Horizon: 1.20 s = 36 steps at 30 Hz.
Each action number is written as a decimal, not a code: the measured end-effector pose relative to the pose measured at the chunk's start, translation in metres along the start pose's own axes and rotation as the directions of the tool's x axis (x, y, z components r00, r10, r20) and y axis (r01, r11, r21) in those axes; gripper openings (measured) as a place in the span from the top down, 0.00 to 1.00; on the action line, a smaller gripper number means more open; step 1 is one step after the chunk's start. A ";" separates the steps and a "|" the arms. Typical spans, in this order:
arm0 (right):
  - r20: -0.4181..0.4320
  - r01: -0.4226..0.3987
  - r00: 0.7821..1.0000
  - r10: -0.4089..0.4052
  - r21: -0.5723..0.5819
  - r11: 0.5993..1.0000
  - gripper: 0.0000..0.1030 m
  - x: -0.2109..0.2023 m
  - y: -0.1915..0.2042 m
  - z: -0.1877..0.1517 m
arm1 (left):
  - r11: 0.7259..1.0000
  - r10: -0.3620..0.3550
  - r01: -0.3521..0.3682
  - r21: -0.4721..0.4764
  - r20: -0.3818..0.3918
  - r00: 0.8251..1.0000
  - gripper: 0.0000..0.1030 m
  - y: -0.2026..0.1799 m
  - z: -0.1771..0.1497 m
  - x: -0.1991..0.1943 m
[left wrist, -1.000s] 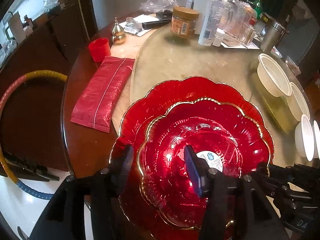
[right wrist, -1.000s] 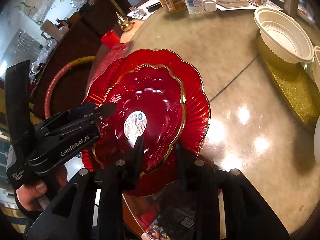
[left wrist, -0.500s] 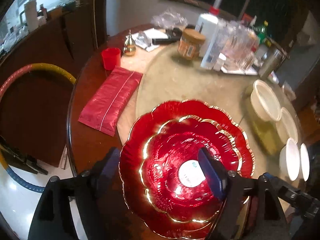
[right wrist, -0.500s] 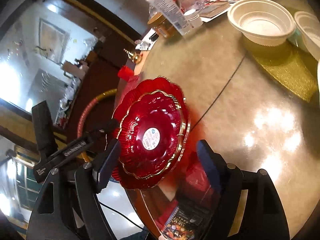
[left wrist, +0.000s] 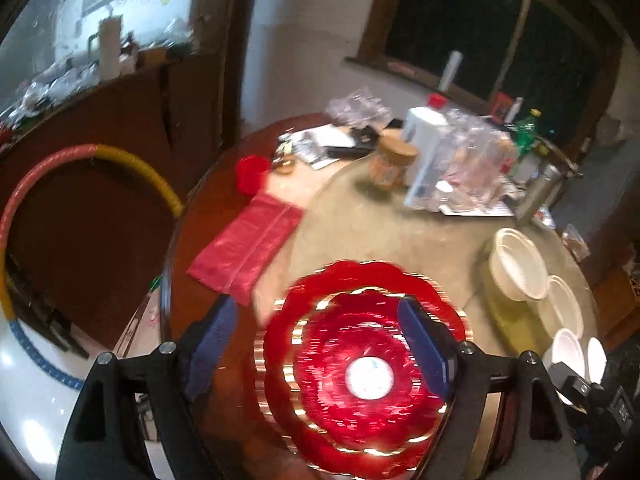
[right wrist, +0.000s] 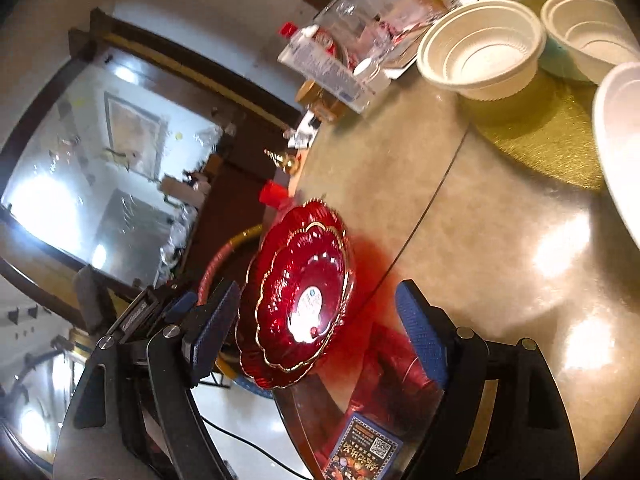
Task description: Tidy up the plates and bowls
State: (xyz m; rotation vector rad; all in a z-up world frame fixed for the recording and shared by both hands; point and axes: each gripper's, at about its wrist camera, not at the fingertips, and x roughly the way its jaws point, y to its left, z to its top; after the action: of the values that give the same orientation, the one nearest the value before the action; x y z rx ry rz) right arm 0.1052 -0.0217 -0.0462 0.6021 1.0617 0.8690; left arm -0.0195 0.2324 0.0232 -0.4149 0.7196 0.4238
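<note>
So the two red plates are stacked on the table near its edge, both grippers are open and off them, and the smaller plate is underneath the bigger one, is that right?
Not quite. The smaller red plate sits on top of the bigger red plate, not underneath; the right wrist view shows this most clearly. The rest holds: the stack rests on the table near its edge, and the left gripper and right gripper are both open and off the plates.

Left gripper (left wrist: 320,344) fingers (left wrist: 420,344) spread, stacked red plates (left wrist: 360,368) beneath
</note>
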 end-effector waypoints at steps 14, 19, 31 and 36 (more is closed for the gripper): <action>0.197 0.064 0.977 -0.080 0.088 0.994 0.21 -0.122 -0.036 0.000 | 0.937 -0.276 0.300 0.178 -0.150 0.950 0.19 -0.162 -0.034 0.025; 0.268 0.086 0.955 -0.127 0.158 0.984 0.21 -0.164 -0.060 -0.002 | 0.923 -0.285 0.331 0.197 -0.229 0.931 0.19 -0.205 -0.048 0.050; 0.309 0.110 0.924 -0.226 0.353 0.929 0.21 -0.199 -0.122 -0.007 | 0.903 -0.298 0.376 0.209 -0.326 0.897 0.19 -0.259 -0.082 0.089; 0.338 0.111 0.902 -0.270 0.423 0.899 0.21 -0.197 -0.146 0.002 | 0.909 -0.308 0.372 0.185 -0.302 0.902 0.19 -0.263 -0.085 0.096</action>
State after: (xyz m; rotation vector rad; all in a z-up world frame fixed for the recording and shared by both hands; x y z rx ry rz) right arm 0.1087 -0.2664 -0.0630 0.9470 0.9123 0.3300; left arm 0.1318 -0.0082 -0.0457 -0.3641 0.9278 -0.0577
